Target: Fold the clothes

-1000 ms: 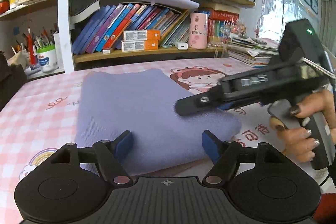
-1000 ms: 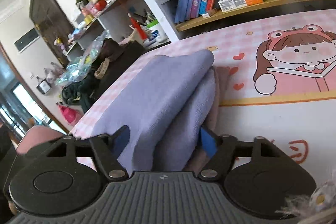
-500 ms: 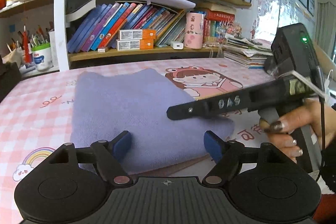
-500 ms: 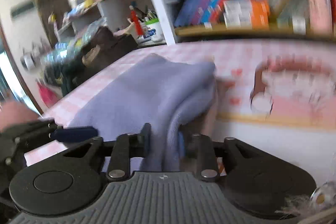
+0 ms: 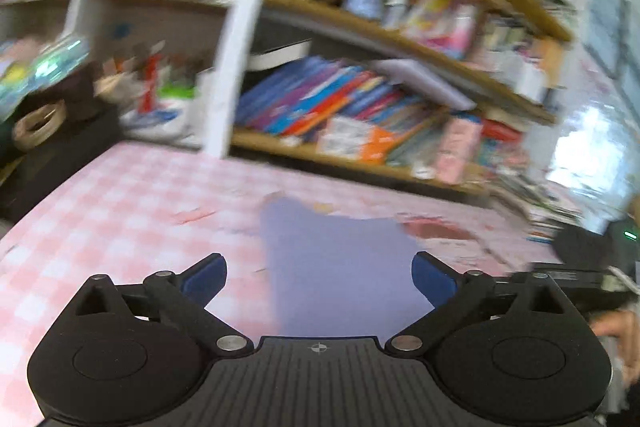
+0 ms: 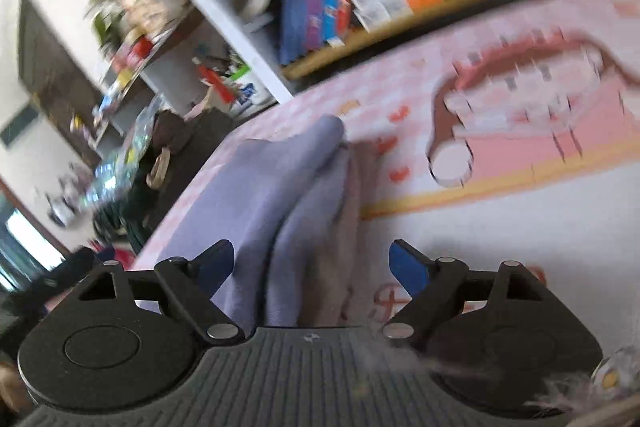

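While folded on the table (image 5: 120, 195), lavender garment (image 6: 272, 187) between spread right gripper (image 6: 312, 267) fingers.

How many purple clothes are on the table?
1. One folded purple garment lies on the pink checked tablecloth, in front of the open left gripper and the open right gripper. Anything tucked beneath it is hidden.

Left hand-held gripper (image 5: 318, 277): jaws spread wide, blue pads (image 5: 202, 277) well apart, nothing clamped between them. View blurred.

Right hand-held gripper (image 6: 310, 263): jaws likewise spread wide, blue pads (image 6: 408, 269) well apart, nothing clamped.

In the left wrist view, the right hand-held gripper's black body shows at the far right edge, with the person's right hand (image 5: 616, 327) below it. Grip detail too blurred to tell.
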